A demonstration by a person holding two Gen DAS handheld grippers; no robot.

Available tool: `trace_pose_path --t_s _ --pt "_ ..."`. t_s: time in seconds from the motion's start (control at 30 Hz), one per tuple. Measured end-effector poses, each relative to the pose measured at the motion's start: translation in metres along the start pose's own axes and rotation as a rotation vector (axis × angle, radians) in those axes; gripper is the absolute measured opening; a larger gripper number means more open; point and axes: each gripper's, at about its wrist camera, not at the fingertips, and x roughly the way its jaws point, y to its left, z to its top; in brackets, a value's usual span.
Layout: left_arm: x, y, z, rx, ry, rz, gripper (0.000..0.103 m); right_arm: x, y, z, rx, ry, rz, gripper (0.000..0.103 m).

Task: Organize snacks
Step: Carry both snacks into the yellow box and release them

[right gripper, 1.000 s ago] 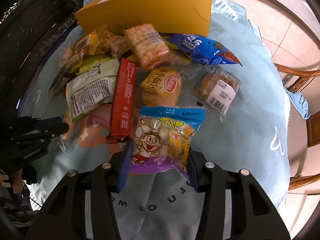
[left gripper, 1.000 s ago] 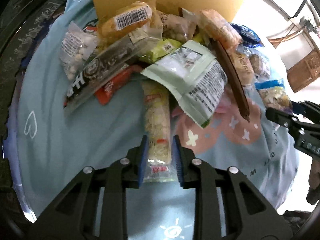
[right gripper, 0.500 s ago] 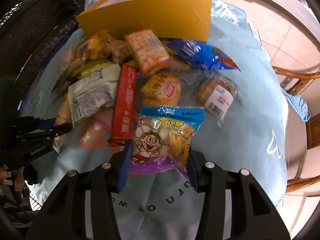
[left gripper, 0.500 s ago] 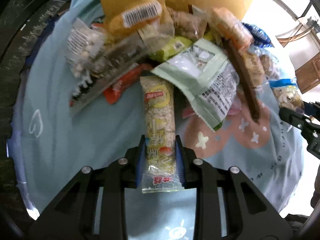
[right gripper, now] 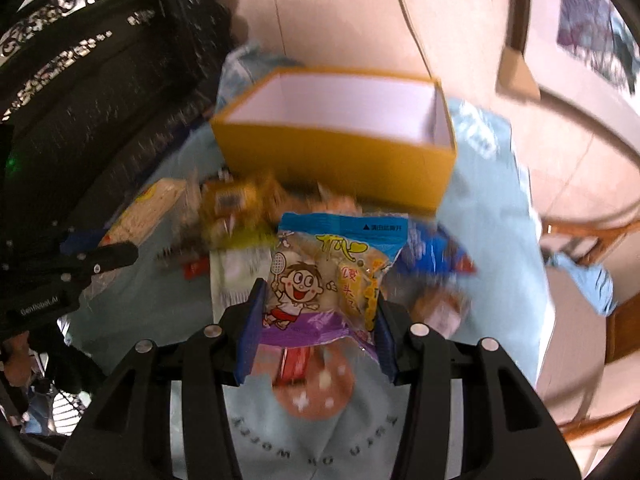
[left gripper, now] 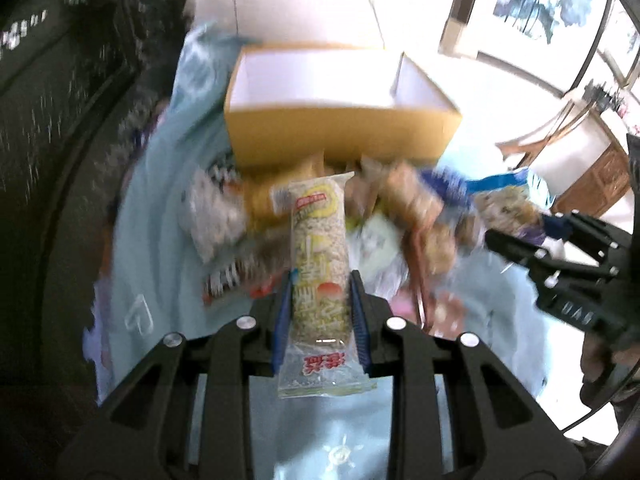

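A long oat bar packet [left gripper: 320, 264] is gripped between the blue fingers [left gripper: 282, 320] of the left gripper [left gripper: 320, 322] and held above the blurred pile of snacks [left gripper: 408, 216]. A cartoon-printed bag of sweets [right gripper: 332, 280] is clamped in the right gripper [right gripper: 318, 324], likewise clear of the light blue cloth [right gripper: 488, 248] covering the bench. Beyond the pile, a yellow cardboard box [right gripper: 340, 152] is seen with its white inside showing.
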Motion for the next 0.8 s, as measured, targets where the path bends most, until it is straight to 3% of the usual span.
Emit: trace_pose_path --t_s 0.17,0.37,0.5,0.67,0.7,0.73,0.77,0.8 --pt "0.002 -0.003 0.057 0.010 -0.086 -0.002 0.027 0.002 0.008 0.037 -0.071 -0.114 -0.049 0.049" --pt "0.039 -0.002 0.130 -0.007 -0.099 0.000 0.027 0.025 -0.032 0.100 0.087 -0.181 -0.025 0.049" --pt "0.076 0.009 0.167 -0.053 -0.072 0.016 0.027 0.069 -0.060 0.149 0.146 -0.121 -0.003 0.051" --pt "0.128 0.020 0.191 -0.096 0.024 0.036 0.028 0.132 -0.079 0.176 0.157 0.034 -0.025 0.056" --pt "0.136 0.022 0.192 -0.099 0.043 0.039 0.030 0.140 -0.080 0.177 0.158 0.060 -0.026 0.075" --pt "0.142 0.025 0.193 -0.115 0.047 0.044 0.053 0.146 -0.082 0.178 0.164 0.079 -0.018 0.087" --pt "0.144 0.028 0.194 -0.131 0.042 0.052 0.063 0.151 -0.084 0.178 0.180 0.098 -0.007 0.100" --pt "0.144 0.032 0.194 -0.153 0.026 0.090 0.078 0.151 -0.085 0.175 0.191 0.095 -0.010 0.100"
